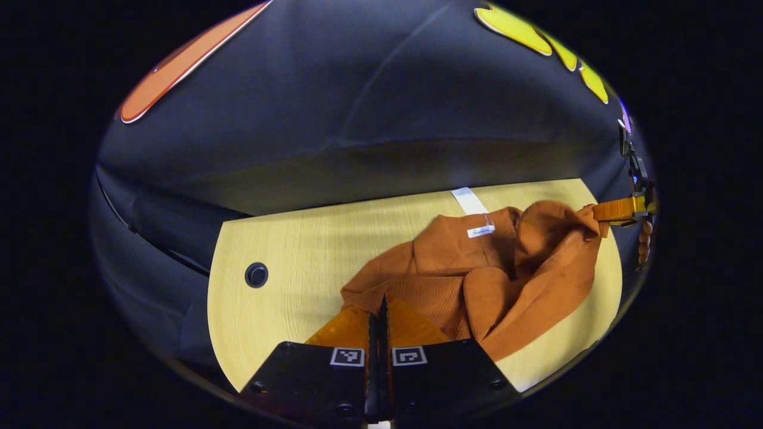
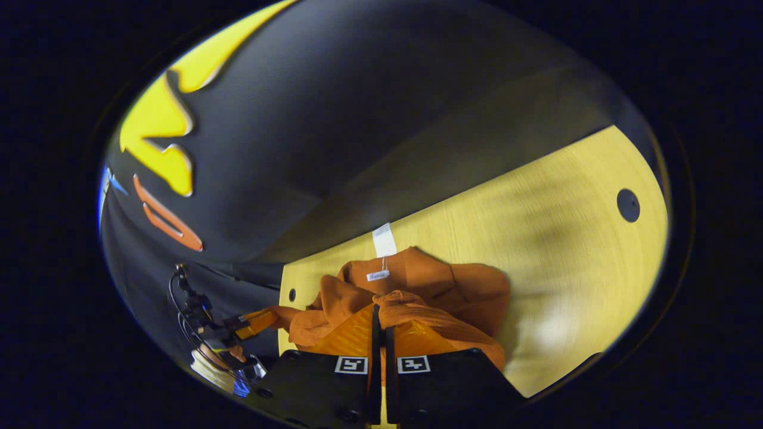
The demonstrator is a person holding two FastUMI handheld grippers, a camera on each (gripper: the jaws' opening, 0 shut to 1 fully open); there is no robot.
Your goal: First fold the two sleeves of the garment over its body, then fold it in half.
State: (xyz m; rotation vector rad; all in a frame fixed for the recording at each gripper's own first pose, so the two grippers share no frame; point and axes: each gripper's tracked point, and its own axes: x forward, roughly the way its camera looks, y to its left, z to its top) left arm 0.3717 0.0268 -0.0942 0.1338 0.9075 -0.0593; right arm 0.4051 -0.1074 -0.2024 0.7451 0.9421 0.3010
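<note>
A rust-orange garment (image 1: pixel 477 280) lies crumpled on the pale wooden table (image 1: pixel 286 250), with a white tag (image 1: pixel 480 231) near its collar. In the left gripper view, my left gripper (image 1: pixel 382 305) is shut, its tips pinching the garment's near edge. Farther right, my right gripper (image 1: pixel 603 211) holds another part of the cloth pulled taut off the table's edge, with a hand (image 1: pixel 644 241) behind it. In the right gripper view, my right gripper (image 2: pixel 380 314) is shut with bunched garment (image 2: pixel 453 292) cloth draped over its tips. My left gripper (image 2: pixel 262 320) grips a stretched end at the lower left.
A white strip (image 1: pixel 470 201) lies on the table just beyond the collar. A round dark hole (image 1: pixel 256 274) sits in the tabletop on the left, and another hole (image 2: pixel 628 205) shows at the far right in the right gripper view. Black cloth wall rises behind the table.
</note>
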